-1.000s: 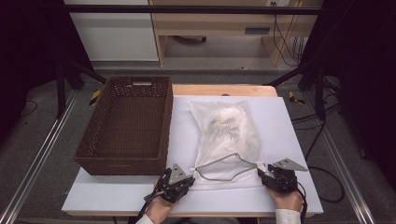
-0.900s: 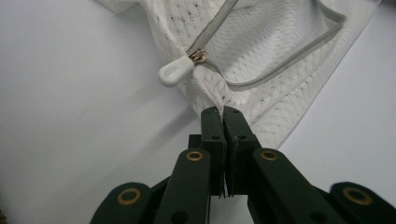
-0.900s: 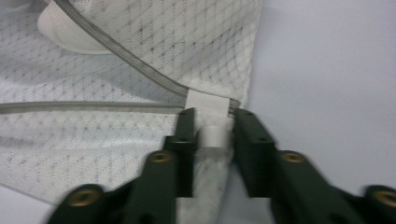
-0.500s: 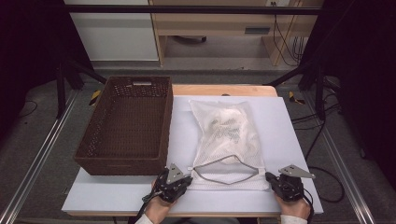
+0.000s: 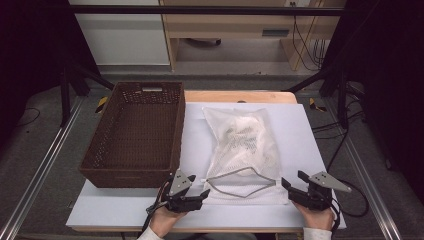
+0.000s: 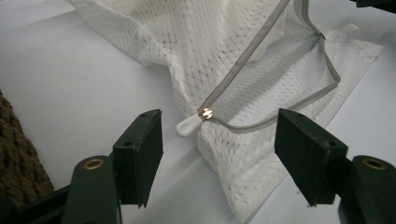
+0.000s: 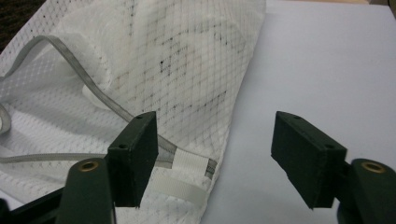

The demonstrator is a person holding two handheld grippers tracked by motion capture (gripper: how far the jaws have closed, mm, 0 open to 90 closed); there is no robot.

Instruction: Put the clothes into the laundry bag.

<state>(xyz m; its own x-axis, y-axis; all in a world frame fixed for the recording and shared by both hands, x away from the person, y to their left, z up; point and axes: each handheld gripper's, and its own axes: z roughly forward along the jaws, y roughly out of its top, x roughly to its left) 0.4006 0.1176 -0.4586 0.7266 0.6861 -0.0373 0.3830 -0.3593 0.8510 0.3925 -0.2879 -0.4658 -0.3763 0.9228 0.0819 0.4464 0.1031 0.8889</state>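
Note:
A white mesh bag (image 5: 243,145) with white cloth inside lies on the white table (image 5: 300,125). Its grey zipper (image 5: 240,181) gapes at the near end. My left gripper (image 5: 192,187) sits at the bag's near left corner. Its jaws have just been opening and stand wide apart, and the white zipper pull (image 6: 188,126) lies free on the table just ahead of them. My right gripper (image 5: 294,180) is at the near right corner. Its jaws have also just been opening, and the bag's white fabric tab (image 7: 189,165) lies beside the left jaw, untouched.
A brown wicker basket (image 5: 100,165) stands empty on the left of the table, close beside the left gripper. Bare white tabletop runs along the bag's right side and the near edge. Black stand legs and cables lie beyond the table.
Both grippers were shut at the two ends of the zipper. The right one drew to the right, then both opened and let go of the bag.

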